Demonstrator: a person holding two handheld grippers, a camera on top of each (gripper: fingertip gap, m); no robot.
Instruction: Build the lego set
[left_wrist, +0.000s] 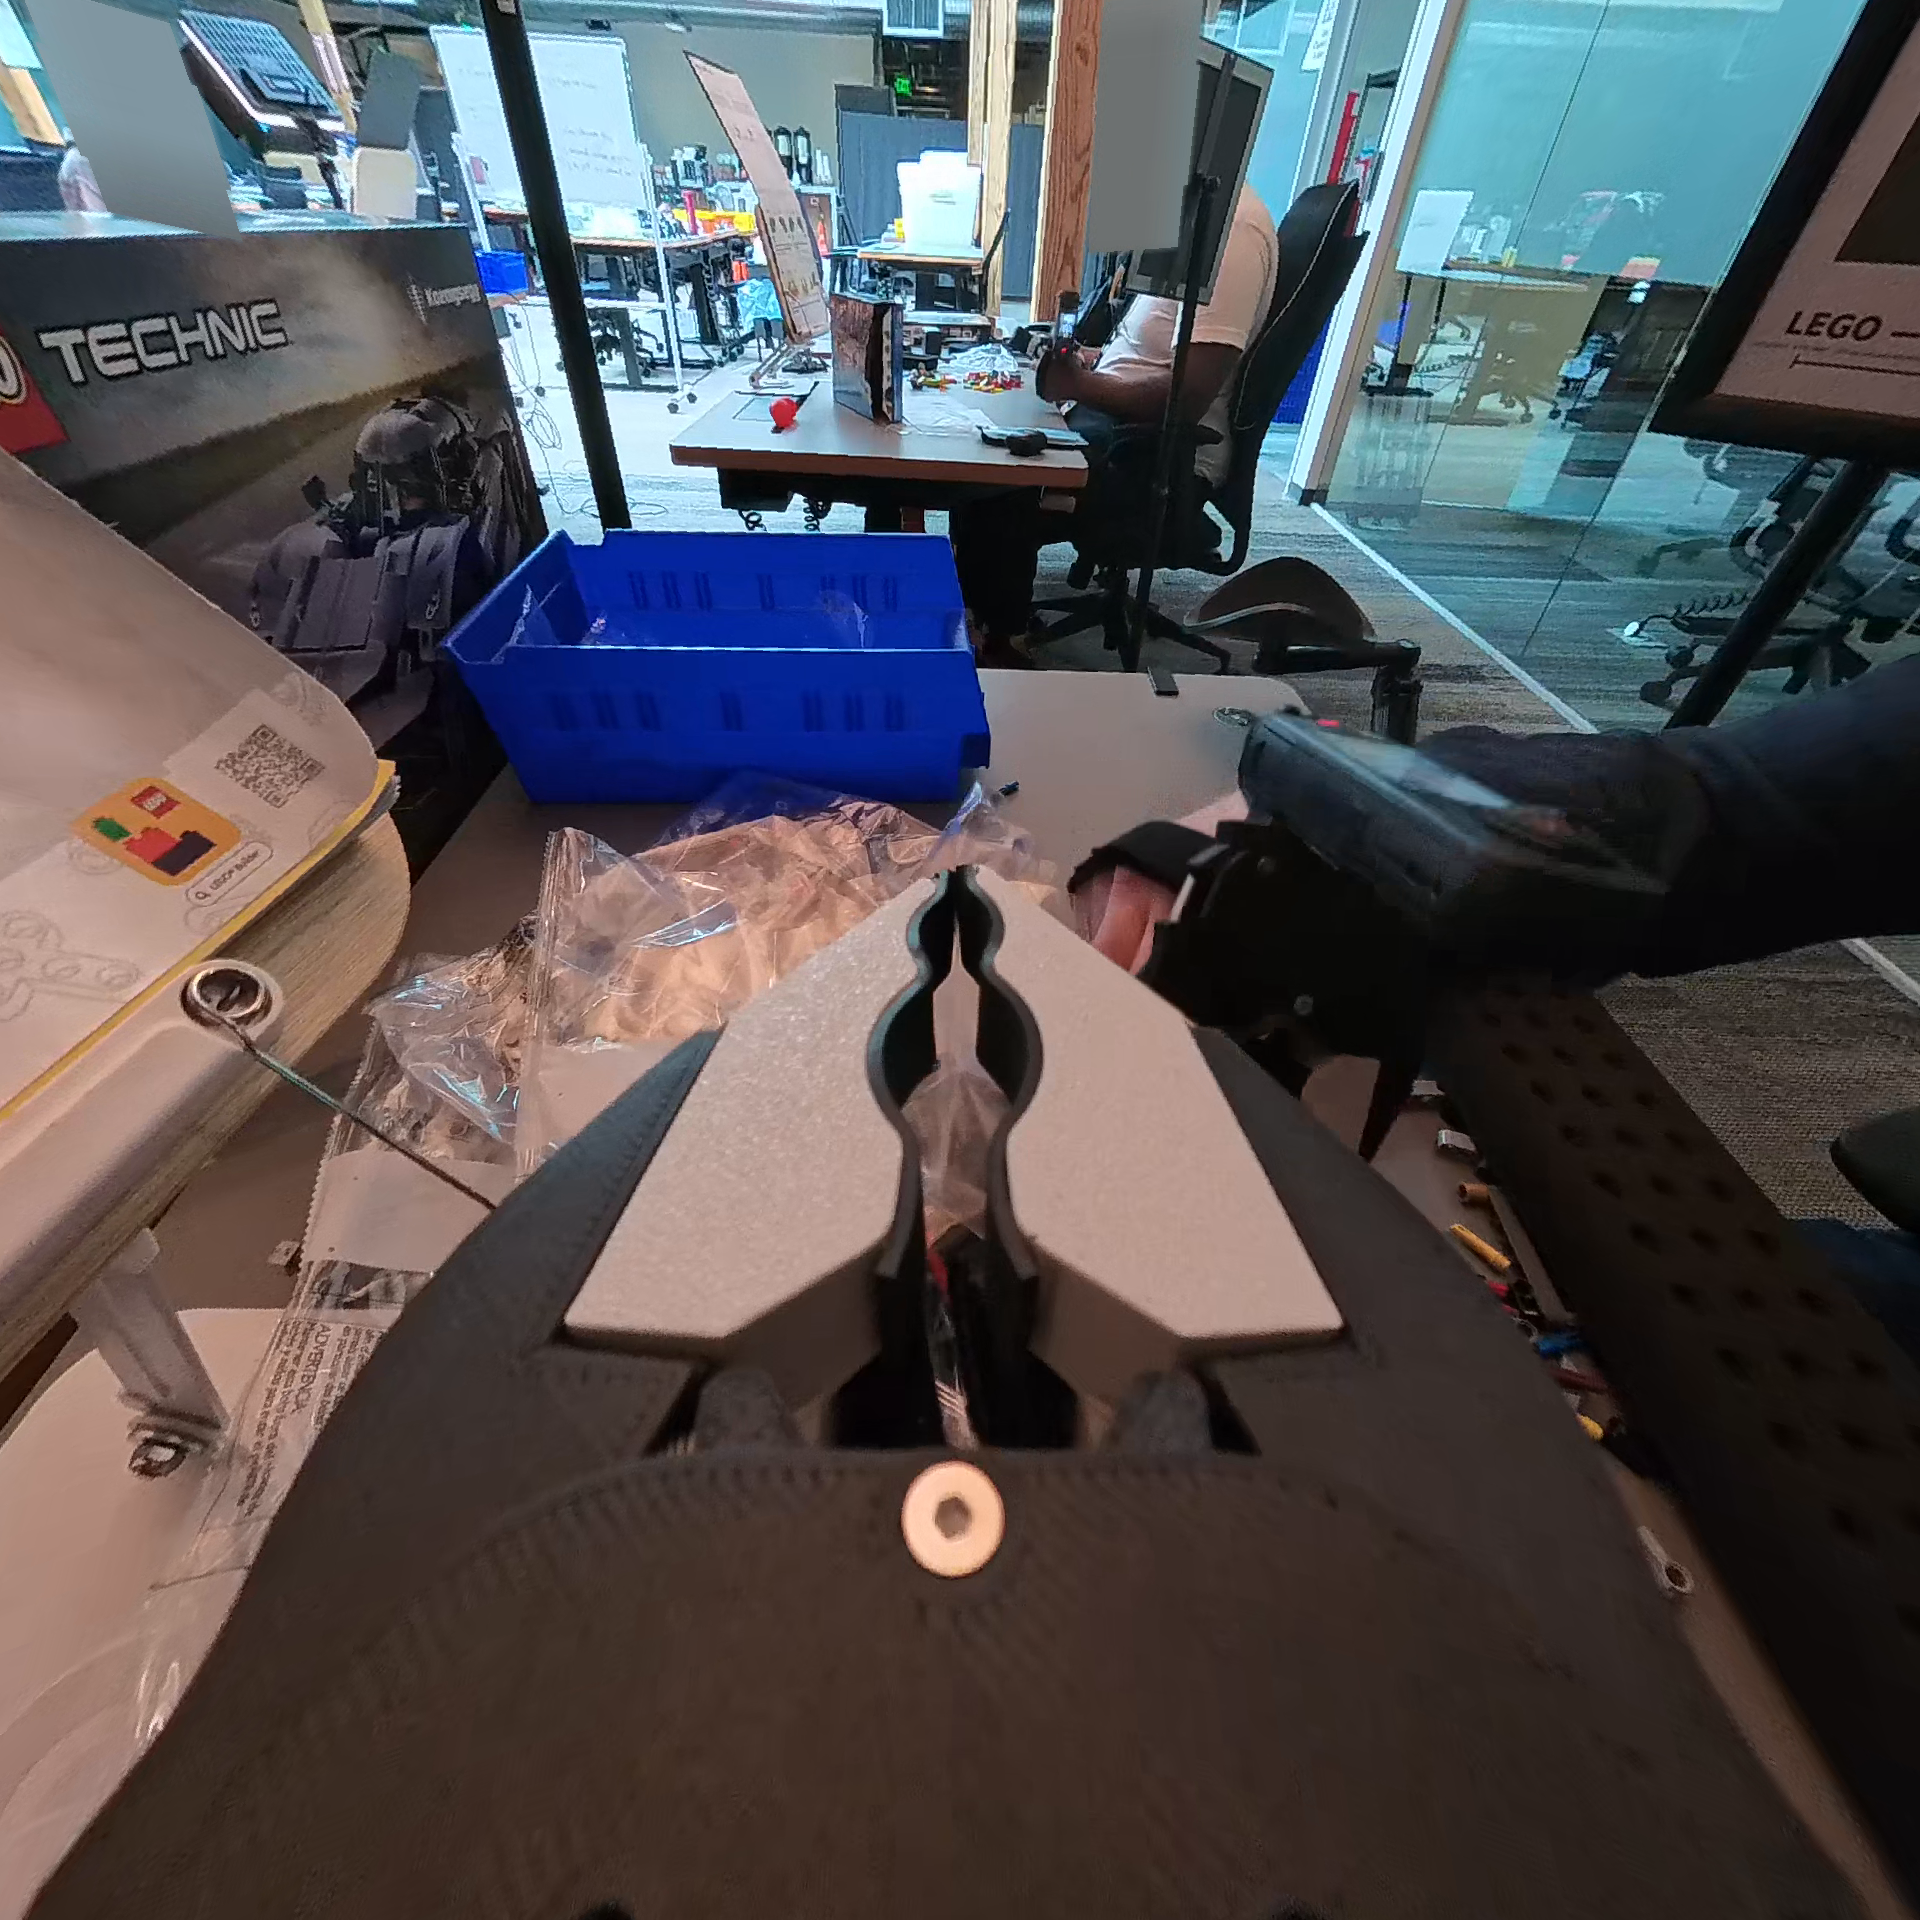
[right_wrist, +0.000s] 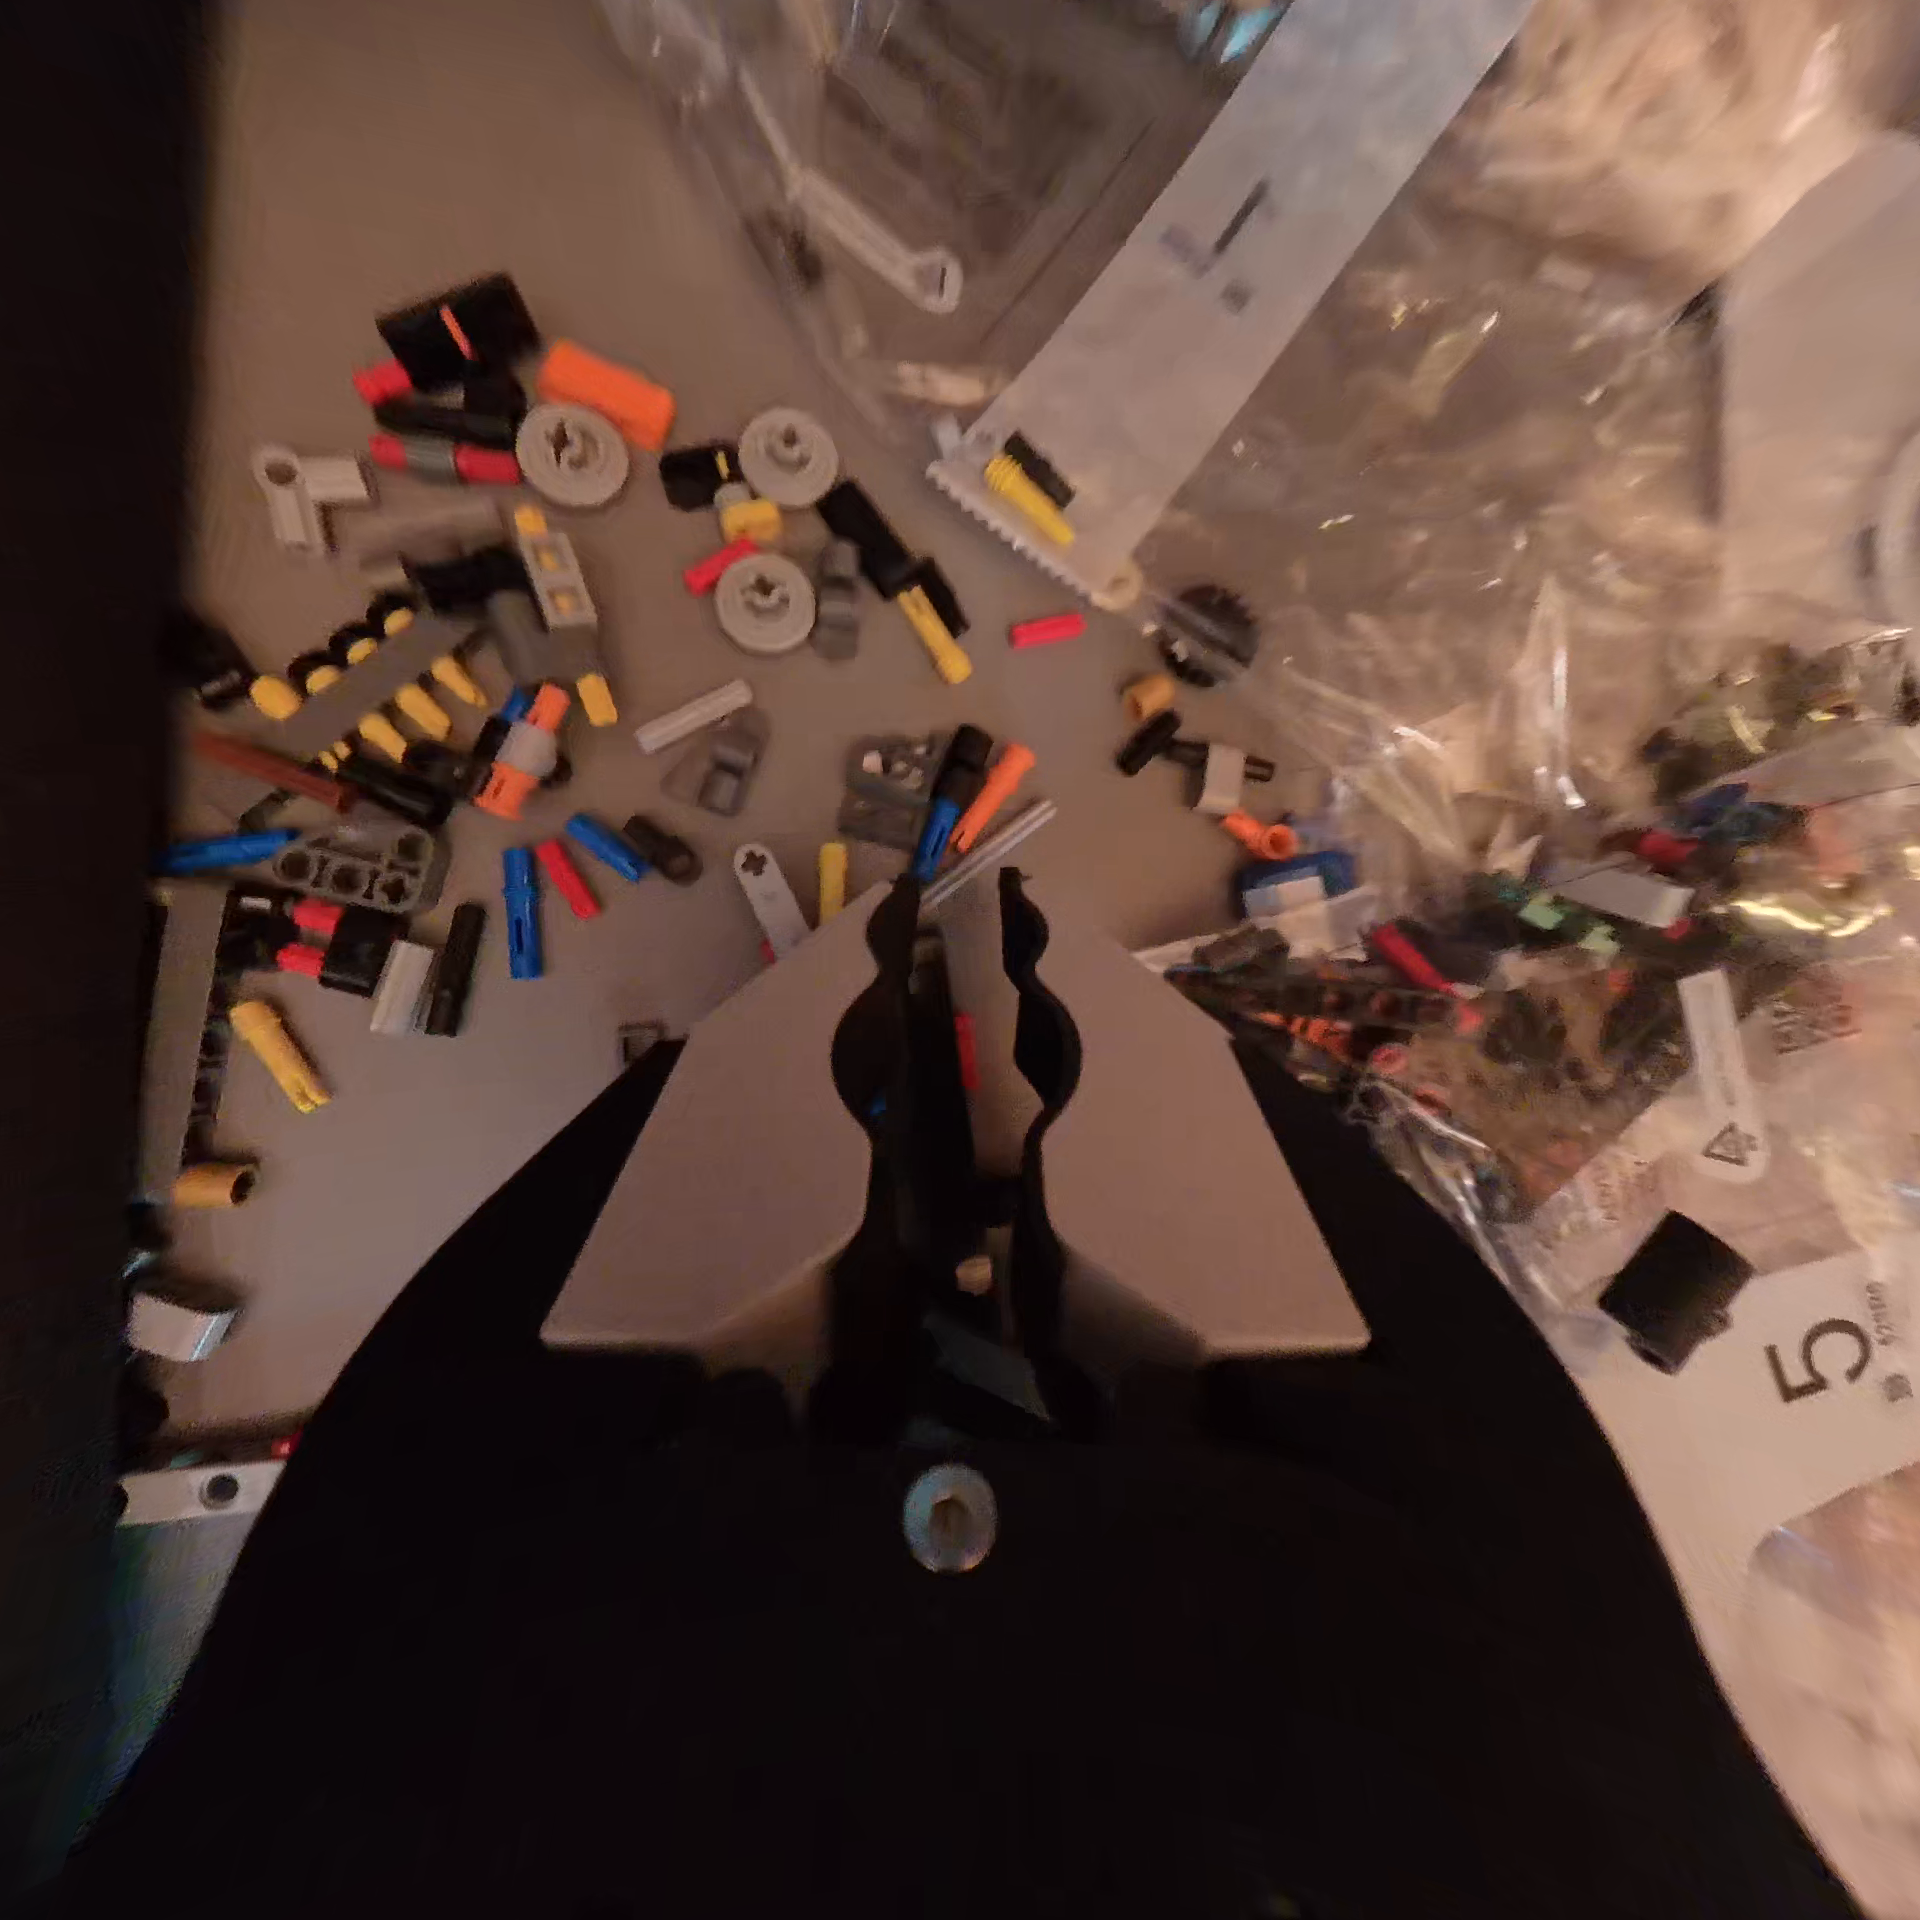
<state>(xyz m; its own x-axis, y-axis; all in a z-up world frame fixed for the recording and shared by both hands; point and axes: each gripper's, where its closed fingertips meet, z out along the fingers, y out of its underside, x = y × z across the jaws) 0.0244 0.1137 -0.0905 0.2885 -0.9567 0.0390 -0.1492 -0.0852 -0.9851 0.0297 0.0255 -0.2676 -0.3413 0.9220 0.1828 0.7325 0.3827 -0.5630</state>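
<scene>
Left gripper (left_wrist: 958, 883): fingers brought together, tips touching or nearly so, with only narrow scalloped gaps along their length. Nothing is seen gripped at the tips; crumpled clear plastic bags (left_wrist: 665, 935) lie on the table (left_wrist: 1122, 748) beneath and show through the gaps. Whether the fingers pinch any of that plastic cannot be told.

Right gripper (right_wrist: 956, 883): fingers slightly parted, a narrow gap at the tips. A thin black piece (right_wrist: 928, 1029) runs lengthwise between them against the left finger; whether it is clamped cannot be told. The tips hang just above a grey rod (right_wrist: 987, 847) and a blue-and-black pin (right_wrist: 951, 795).

Lego pieces (right_wrist: 540, 665): scattered loose on the table surface ahead and to the left of the right gripper, in many colours. Further pieces remain in a clear bag (right_wrist: 1507, 997) to its right.

A blue bin (left_wrist: 717, 665) stands beyond the bags. The set's box (left_wrist: 260, 416) stands upright at left, with an instruction booklet (left_wrist: 156, 831) before it.

In the left wrist view, the right gripper is held by a gloved hand (left_wrist: 1558, 831), pointing downward.
</scene>
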